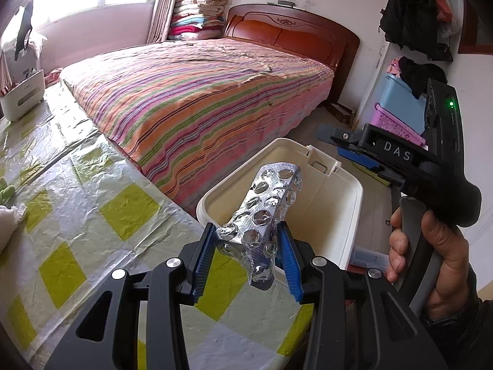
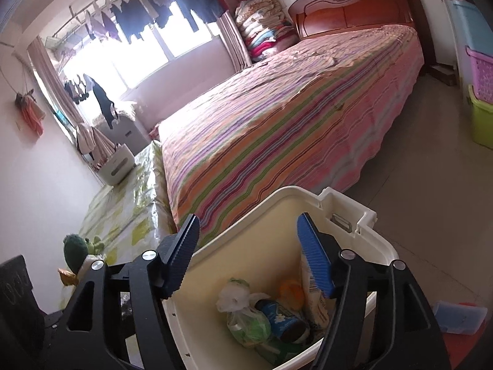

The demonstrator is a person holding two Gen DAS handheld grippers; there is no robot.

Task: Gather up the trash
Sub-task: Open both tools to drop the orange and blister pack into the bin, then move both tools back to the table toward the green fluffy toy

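Note:
My left gripper (image 1: pixel 246 240) is shut on a crumpled silver blister pack (image 1: pixel 266 212) and holds it up over the table edge, beside the near rim of the white bin (image 1: pixel 348 215). My right gripper (image 2: pixel 248 240) is open and empty, held above the same white bin (image 2: pixel 382 240). The bin holds a tied plastic bag (image 2: pixel 237 300), a dark blue can (image 2: pixel 283 317), a white tube (image 2: pixel 312 289) and other trash. The right gripper also shows in the left wrist view (image 1: pixel 348 141), held in a hand over the bin's far side.
A table with a green-checked plastic cover (image 1: pixel 77 222) is at the left. A bed with a striped sheet (image 1: pixel 200 98) lies behind the bin. A white caddy (image 1: pixel 21 98) stands at the table's far end. A green plush toy (image 2: pixel 77 249) sits on the table.

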